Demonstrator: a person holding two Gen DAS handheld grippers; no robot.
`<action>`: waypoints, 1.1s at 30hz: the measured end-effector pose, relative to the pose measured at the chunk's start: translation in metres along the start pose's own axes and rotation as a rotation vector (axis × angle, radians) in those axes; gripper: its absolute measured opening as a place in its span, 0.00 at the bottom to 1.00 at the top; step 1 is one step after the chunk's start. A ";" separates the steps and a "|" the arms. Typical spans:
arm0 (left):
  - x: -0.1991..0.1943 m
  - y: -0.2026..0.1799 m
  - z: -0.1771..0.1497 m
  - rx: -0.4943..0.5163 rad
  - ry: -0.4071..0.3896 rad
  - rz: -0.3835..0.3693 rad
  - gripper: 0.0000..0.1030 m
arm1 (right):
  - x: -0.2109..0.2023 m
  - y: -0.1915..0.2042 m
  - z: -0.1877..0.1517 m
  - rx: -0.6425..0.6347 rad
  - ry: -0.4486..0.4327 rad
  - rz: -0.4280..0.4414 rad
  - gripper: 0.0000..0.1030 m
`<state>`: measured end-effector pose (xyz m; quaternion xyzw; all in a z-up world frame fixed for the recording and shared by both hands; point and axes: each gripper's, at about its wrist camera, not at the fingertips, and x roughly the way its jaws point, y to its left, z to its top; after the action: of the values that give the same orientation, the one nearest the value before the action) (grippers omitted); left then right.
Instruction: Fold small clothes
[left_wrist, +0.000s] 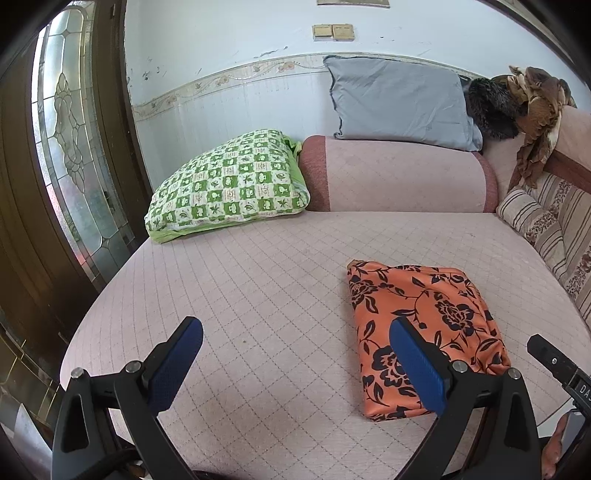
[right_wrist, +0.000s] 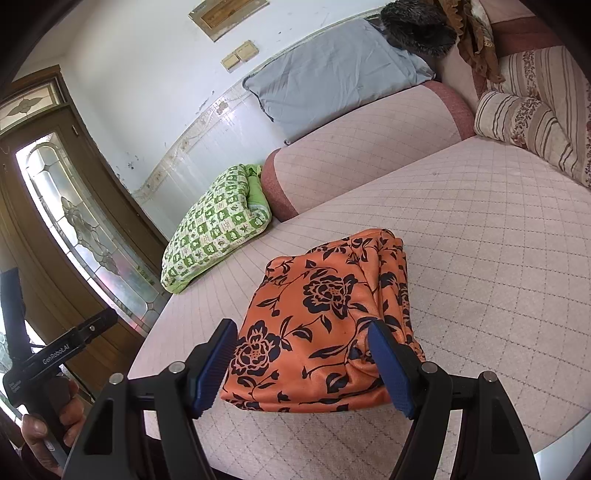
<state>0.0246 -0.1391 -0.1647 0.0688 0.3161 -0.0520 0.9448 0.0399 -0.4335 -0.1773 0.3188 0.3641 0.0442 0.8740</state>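
Observation:
An orange garment with a black flower print (left_wrist: 417, 325) lies folded into a compact rectangle on the pink quilted sofa seat (left_wrist: 258, 280). It also shows in the right wrist view (right_wrist: 317, 325). My left gripper (left_wrist: 295, 354) is open and empty, held above the seat just left of the garment. My right gripper (right_wrist: 303, 358) is open and empty, its blue pads (right_wrist: 388, 365) spread on either side of the garment's near edge, slightly above it. The right gripper's body (left_wrist: 561, 373) shows at the right edge of the left wrist view.
A green checked pillow (left_wrist: 229, 184) lies at the seat's back left by a pink armrest (left_wrist: 399, 177). A grey pillow (left_wrist: 399, 99) rests on it. A striped cushion (left_wrist: 535, 221) sits at right. A wooden glass door (left_wrist: 66, 147) stands at left.

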 end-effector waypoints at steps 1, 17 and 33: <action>0.001 0.000 0.000 -0.001 0.001 0.001 0.98 | 0.000 0.000 0.000 0.000 0.001 -0.001 0.74; 0.009 0.000 -0.005 -0.004 0.021 0.008 0.98 | 0.002 -0.002 0.000 0.006 0.007 -0.006 0.74; 0.015 -0.002 -0.012 0.006 0.040 -0.011 0.98 | 0.003 -0.005 0.001 0.016 0.007 -0.010 0.74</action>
<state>0.0296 -0.1403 -0.1834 0.0710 0.3351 -0.0570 0.9378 0.0415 -0.4371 -0.1813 0.3239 0.3692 0.0378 0.8703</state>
